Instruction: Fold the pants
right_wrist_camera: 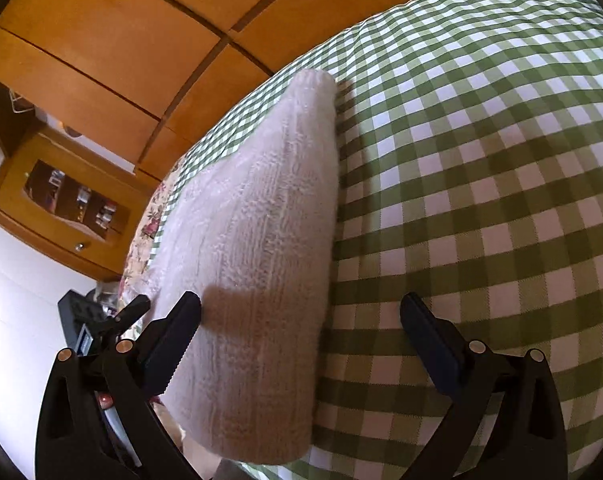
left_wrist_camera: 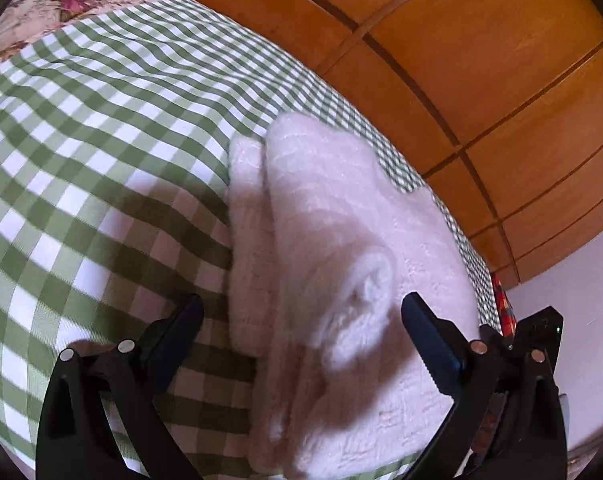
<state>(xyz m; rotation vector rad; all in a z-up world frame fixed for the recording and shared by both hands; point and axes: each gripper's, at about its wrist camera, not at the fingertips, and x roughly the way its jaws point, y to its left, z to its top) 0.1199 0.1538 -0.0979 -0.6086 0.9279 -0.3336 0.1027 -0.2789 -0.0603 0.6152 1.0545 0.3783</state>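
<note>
The pale pink fluffy pants (left_wrist_camera: 341, 240) lie folded in layers on the green-and-white checked bedspread (left_wrist_camera: 101, 140), near the bed's edge. My left gripper (left_wrist_camera: 301, 312) is open just above the near end of the folded pants, its jaws wide apart and empty. In the right wrist view the pants (right_wrist_camera: 257, 248) stretch away as a long folded strip. My right gripper (right_wrist_camera: 301, 312) is open and empty, its left finger (right_wrist_camera: 173, 340) over the pants and its right finger over the bedspread (right_wrist_camera: 481, 160).
Wooden wardrobe doors (left_wrist_camera: 481, 60) stand beyond the bed. A floral quilt (left_wrist_camera: 53, 4) lies at the far end. A small wooden cabinet (right_wrist_camera: 61, 208) with a glass front hangs on the white wall. Dark objects (right_wrist_camera: 81, 320) sit beside the bed.
</note>
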